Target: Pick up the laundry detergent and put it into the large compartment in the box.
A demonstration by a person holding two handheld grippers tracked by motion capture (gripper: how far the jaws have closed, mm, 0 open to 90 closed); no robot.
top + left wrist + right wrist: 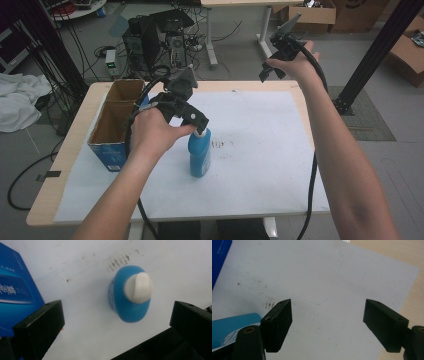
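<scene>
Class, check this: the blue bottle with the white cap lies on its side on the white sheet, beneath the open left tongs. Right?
Not quite. The blue bottle stands upright on the white sheet, as the high view shows; the left tongs are open above it.

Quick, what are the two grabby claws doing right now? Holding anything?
Left gripper: open, jaws wide apart above the blue bottle, holding nothing.
Right gripper: open, jaws wide apart over the white sheet, holding nothing.

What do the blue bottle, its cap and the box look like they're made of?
Bottle: probably plastic, smooth, evenly blue, softly glossy. Cap: likely matte white plastic, moulded rounded shape. Box: cardboard, brown raw inside, printed blue outside.
</scene>
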